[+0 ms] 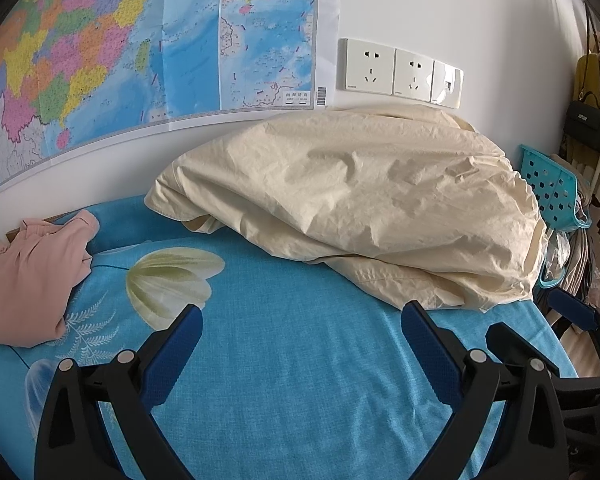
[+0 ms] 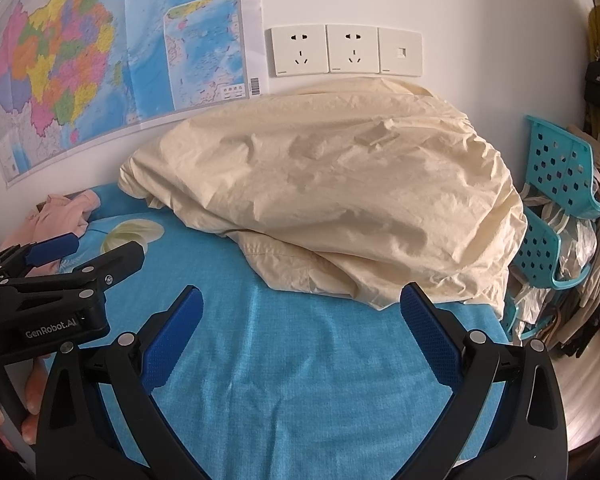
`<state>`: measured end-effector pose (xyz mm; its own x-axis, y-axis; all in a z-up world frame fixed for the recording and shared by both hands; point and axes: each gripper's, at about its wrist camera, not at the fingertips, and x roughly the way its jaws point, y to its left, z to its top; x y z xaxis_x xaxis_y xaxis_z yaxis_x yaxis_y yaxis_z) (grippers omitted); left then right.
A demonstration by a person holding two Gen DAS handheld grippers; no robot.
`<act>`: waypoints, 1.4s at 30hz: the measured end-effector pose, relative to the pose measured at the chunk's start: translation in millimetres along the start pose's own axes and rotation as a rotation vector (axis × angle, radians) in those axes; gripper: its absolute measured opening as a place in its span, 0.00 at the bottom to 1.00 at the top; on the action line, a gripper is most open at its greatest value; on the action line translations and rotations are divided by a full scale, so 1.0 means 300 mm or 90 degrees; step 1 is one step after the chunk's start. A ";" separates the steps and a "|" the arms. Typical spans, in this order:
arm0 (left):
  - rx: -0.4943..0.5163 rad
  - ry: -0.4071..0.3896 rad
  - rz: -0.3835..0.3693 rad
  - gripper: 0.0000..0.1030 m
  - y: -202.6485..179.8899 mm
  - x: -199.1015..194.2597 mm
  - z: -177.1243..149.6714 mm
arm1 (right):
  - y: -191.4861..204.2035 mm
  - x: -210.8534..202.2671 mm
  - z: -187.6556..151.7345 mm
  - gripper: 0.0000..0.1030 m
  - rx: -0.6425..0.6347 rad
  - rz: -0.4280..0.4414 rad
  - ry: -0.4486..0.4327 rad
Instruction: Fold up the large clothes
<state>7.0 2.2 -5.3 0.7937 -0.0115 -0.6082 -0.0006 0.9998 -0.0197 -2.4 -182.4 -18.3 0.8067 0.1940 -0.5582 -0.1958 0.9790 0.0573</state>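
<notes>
Far left on the blue bedsheet [image 1: 300, 360]: a crumpled pink garment [image 1: 32, 276], up against the white wall [image 1: 440, 8], lying beside a printed pale flower [image 1: 168, 276] on the sheet. Above it, a colourful map [image 1: 100, 60] is stuck to the wall. Left gripper [image 1: 302, 320] hangs over bare sheet, jaws spread wide, blue pads facing each other, nothing between them. It also shows at the left edge of the right wrist view, where a hand [image 2: 24, 404] grips its handle; the "GenRobot.AI" label is readable on the body.

Middle: big cream-coloured cloth [image 1: 360, 200], bunched in a rumpled heap at the back of the bed, touching the wall, well ahead of both grippers and touching neither. Two sockets and a data plate [image 1: 400, 70] are on the wall just above the heap.

Right gripper [image 2: 300, 304] hangs over the sheet just short of the heap's front edge, jaws wide apart, empty.

Far right, off the bed: teal perforated baskets [image 2: 560, 168] stacked with bags and hangers, and a black handbag [image 1: 586, 120] hanging by yellow fabric.
</notes>
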 end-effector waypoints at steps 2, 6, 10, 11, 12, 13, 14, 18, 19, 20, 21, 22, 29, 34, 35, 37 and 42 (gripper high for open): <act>-0.002 0.001 0.000 0.93 0.004 0.003 0.001 | 0.005 0.003 -0.002 0.95 -0.003 -0.001 0.000; -0.006 0.003 0.002 0.93 0.009 0.009 0.003 | 0.015 0.007 0.003 0.95 -0.011 -0.002 -0.002; -0.009 0.008 0.003 0.93 0.017 0.024 0.008 | 0.029 0.013 0.010 0.95 -0.022 -0.002 -0.004; -0.011 0.010 0.002 0.93 0.021 0.029 0.009 | 0.032 0.017 0.014 0.95 -0.024 -0.001 -0.004; -0.012 0.012 0.002 0.93 0.024 0.034 0.011 | 0.033 0.019 0.016 0.95 -0.025 -0.001 -0.005; -0.013 0.013 0.001 0.93 0.027 0.037 0.012 | 0.036 0.023 0.021 0.95 -0.026 -0.002 -0.005; -0.013 0.015 0.001 0.93 0.030 0.042 0.013 | 0.039 0.026 0.023 0.95 -0.027 -0.002 -0.007; -0.017 0.028 0.007 0.93 0.061 0.074 0.020 | 0.058 0.056 0.039 0.95 -0.045 0.004 -0.001; -0.019 0.032 0.011 0.93 0.075 0.084 0.022 | 0.066 0.070 0.044 0.95 -0.053 0.008 0.003; -0.022 0.036 0.021 0.93 0.094 0.097 0.023 | 0.075 0.087 0.049 0.95 -0.060 0.009 0.010; -0.023 0.039 0.032 0.93 0.116 0.112 0.024 | 0.088 0.113 0.056 0.95 -0.073 0.012 0.016; -0.024 0.041 0.043 0.93 0.137 0.124 0.025 | 0.099 0.135 0.062 0.95 -0.083 0.017 0.023; -0.067 0.072 0.116 0.93 0.333 0.220 0.038 | 0.283 0.390 0.121 0.95 -0.224 0.012 0.048; -0.101 0.084 0.148 0.93 0.446 0.248 0.042 | 0.434 0.563 0.148 0.94 -0.316 -0.006 0.033; -0.105 0.086 0.151 0.93 0.461 0.250 0.040 | 0.471 0.598 0.145 0.92 -0.349 -0.033 0.021; -0.109 0.091 0.157 0.93 0.488 0.258 0.037 | 0.509 0.629 0.138 0.76 -0.396 -0.072 -0.005; -0.102 0.100 0.150 0.93 0.518 0.272 0.032 | 0.469 0.513 0.195 0.08 -0.374 -0.012 -0.030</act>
<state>77.5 156.9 -50.4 0.6571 0.2047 -0.7255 -0.2787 0.9602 0.0185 126.9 -11.2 -47.8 0.8347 0.1925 -0.5160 -0.4458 0.7863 -0.4278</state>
